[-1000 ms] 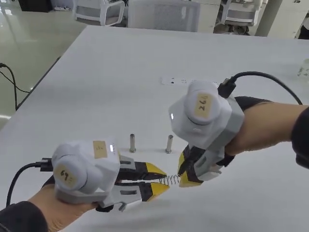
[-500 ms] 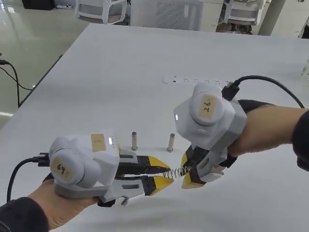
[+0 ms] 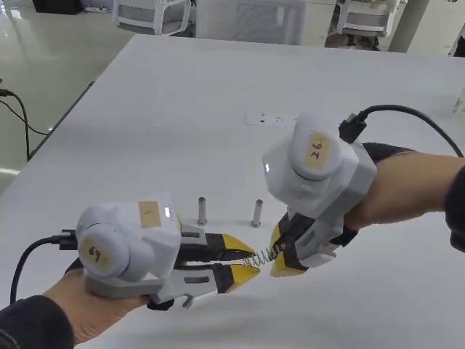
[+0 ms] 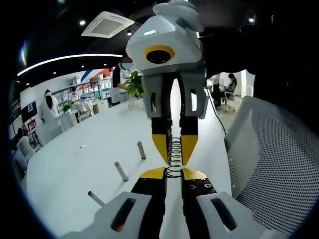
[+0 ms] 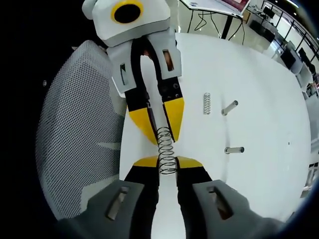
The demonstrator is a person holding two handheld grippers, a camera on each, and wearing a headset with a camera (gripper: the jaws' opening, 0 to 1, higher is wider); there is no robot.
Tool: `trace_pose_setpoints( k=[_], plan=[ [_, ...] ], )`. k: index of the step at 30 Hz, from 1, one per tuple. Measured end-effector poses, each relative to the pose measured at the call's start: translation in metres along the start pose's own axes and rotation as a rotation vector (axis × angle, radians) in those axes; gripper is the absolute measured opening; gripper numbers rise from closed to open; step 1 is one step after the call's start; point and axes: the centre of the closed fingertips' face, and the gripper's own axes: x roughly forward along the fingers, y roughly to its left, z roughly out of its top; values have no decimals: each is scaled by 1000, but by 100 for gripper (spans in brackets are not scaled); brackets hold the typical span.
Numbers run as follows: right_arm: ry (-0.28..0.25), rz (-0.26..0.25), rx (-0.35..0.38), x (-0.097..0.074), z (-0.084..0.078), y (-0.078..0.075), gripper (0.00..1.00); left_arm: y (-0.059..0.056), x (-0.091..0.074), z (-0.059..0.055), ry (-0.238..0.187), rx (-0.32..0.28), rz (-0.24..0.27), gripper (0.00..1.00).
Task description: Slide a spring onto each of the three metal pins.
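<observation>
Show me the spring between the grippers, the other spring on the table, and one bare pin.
Held spring [image 5: 166, 152]: right gripper view, middle coils.
Other spring [image 5: 207, 103]: right gripper view, its middle.
Bare metal pin [image 3: 257, 214]: head view, mid-shaft.

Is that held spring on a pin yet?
Off: the thin coiled metal spring is held between the left gripper and right gripper.

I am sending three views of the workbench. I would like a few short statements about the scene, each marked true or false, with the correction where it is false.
1. The left tool and the right tool both grip one spring. True.
2. That spring already sits on a pin. False: it spans the gap between the two tools, apart from the pins.
3. In the head view, a pin and a second pin stand upright on the table, without springs. True.
4. The table is black. False: it is white.
</observation>
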Motion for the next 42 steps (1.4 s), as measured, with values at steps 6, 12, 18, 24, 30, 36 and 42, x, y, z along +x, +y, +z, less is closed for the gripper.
trace_pose_setpoints(
  k=[6,12,18,24,30,36,42],
  plan=[
    [-13,-5,4,-7,6,-1,14,-1,2,0,3,2,-3,7],
    [-40,-4,8,-9,13,0,14,-2,2,-1,8,3,-5,7],
    [-49,-9,-6,-9,20,1,14,-2,2,-2,12,2,-3,7],
    [-56,-5,-8,-9,24,2,13,-1,3,-3,14,2,-2,7],
    [-56,-3,-8,-8,27,2,13,-1,4,-3,10,-2,-3,7],
    [-50,-10,-7,-8,28,0,13,1,5,-3,7,-9,1,8],
    [-46,-15,0,-7,28,-3,13,4,5,-4,-2,-22,7,8]
  ],
)
